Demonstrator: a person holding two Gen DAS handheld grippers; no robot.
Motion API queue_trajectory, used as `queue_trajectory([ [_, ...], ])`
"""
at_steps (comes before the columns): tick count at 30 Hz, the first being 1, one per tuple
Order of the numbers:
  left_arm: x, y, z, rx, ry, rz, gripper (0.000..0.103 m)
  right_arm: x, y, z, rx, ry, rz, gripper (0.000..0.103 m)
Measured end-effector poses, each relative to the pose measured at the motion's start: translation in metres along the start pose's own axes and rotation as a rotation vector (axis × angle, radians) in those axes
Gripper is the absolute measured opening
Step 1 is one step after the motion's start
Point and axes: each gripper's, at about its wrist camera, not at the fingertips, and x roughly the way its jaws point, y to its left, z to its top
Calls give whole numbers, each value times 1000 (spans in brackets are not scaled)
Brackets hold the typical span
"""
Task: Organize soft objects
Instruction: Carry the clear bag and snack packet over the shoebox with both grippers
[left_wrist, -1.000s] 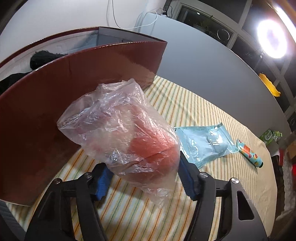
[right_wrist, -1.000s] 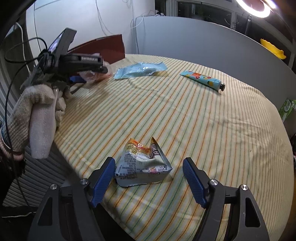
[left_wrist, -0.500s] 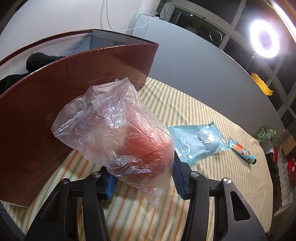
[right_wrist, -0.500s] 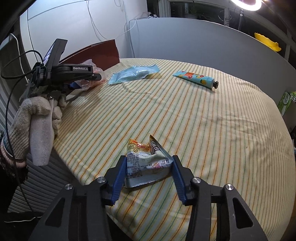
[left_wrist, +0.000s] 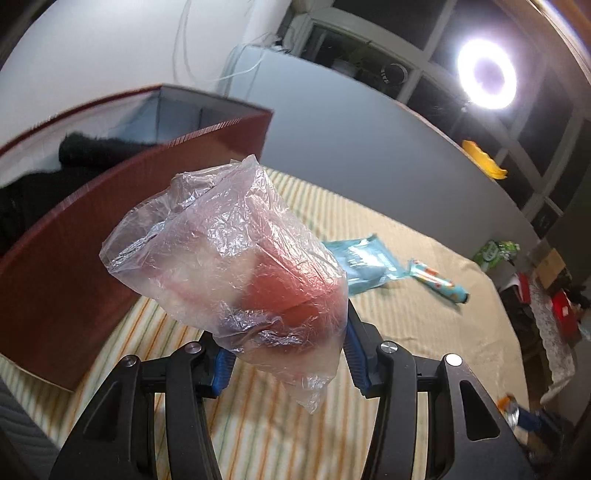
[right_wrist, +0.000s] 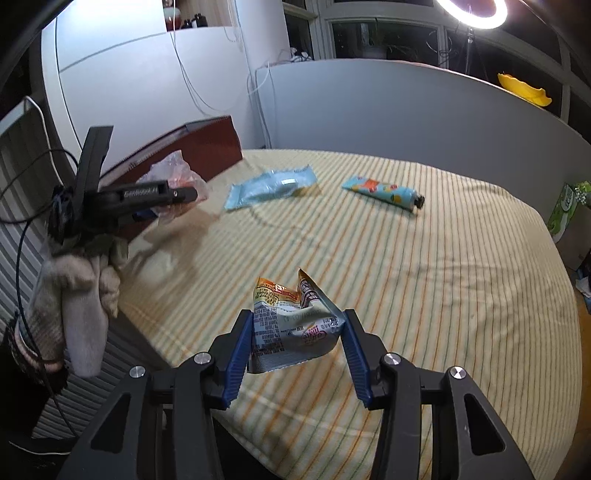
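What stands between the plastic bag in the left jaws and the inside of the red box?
Only the red box's near wall. The left gripper holds the plastic bag in front of that wall, so it must pass over the rim. Nothing else visible blocks it; dark items already lie inside.

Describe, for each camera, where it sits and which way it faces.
Left wrist: on the left tool, looking down past its clear plastic bag to the red box.
Right wrist: on the right tool, facing its snack packet; a gloved hand shows.
Shared: blue packet, tube, striped cloth.
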Motion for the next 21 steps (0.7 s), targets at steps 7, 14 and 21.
queue_trajectory([
  [7,-38,-1,20,50,-56,-43,49,-7,7,36,-18,-42,42,44],
  [14,-68,22,58,82,-111,-6,49,-1,24,106,-66,-88,83,44],
  [21,-81,63,90,94,-151,98,49,33,51,188,-68,-99,171,44],
])
